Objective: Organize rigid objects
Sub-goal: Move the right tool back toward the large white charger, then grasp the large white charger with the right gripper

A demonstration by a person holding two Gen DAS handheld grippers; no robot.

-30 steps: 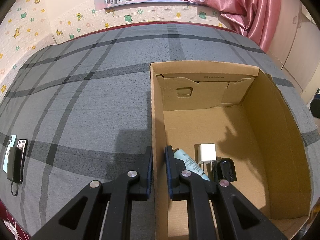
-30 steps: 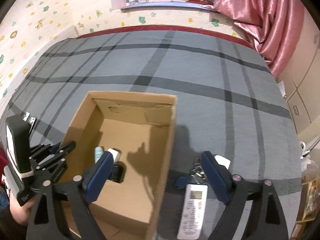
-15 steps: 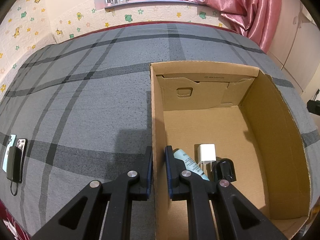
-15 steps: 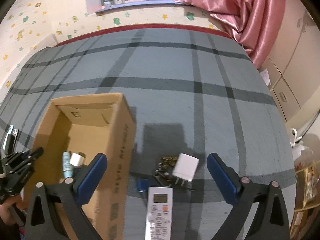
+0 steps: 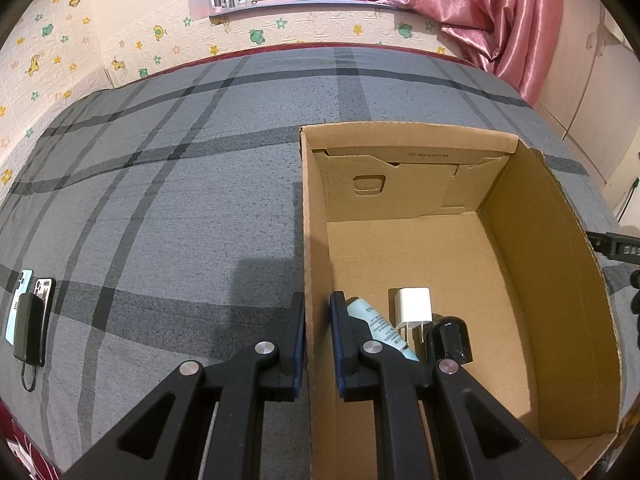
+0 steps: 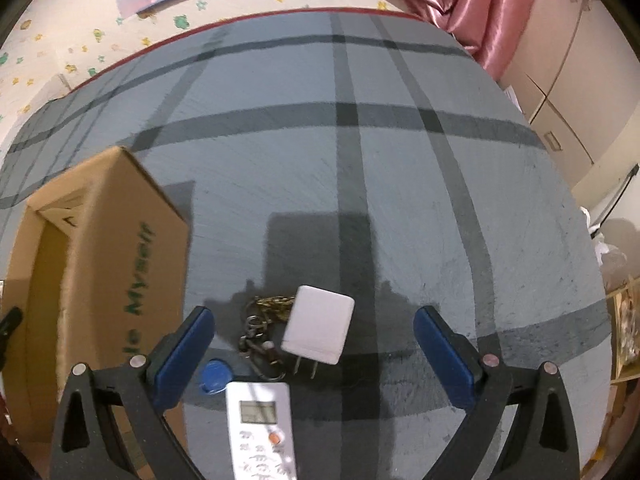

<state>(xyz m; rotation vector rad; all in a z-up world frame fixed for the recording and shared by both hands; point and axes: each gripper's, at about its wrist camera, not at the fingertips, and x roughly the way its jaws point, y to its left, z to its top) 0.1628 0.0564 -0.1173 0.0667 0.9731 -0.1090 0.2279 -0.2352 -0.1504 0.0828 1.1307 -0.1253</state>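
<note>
Only the left wrist view looks down into the box (image 5: 552,280), which fills the right half of that frame: at lower centre inside lie a pale teal tube (image 5: 380,330) with small print too fine to read, a white charger (image 5: 414,308) and a black rounded object (image 5: 450,338), close together by the near left wall. The left gripper (image 5: 317,344) is clamped on that wall, one finger outside and one inside. A faint printed code on the far flap cannot be made out. At the far left edge two phones (image 5: 34,294) lie on the grey plaid bedspread (image 5: 180,200) with a black power bank (image 5: 30,330) on them. Only the right wrist view shows the box's outer side, at the left of the frame, with green letters reading about "Myself", partly blurred. It also shows the right gripper (image 6: 314,354) spread wide and holding nothing, above a second white charger (image 6: 318,330), a key bunch (image 6: 260,328) with a blue tag (image 6: 216,376), and a white remote (image 6: 260,428) with a small display, all at lower centre on the bedspread beside the box.
</note>
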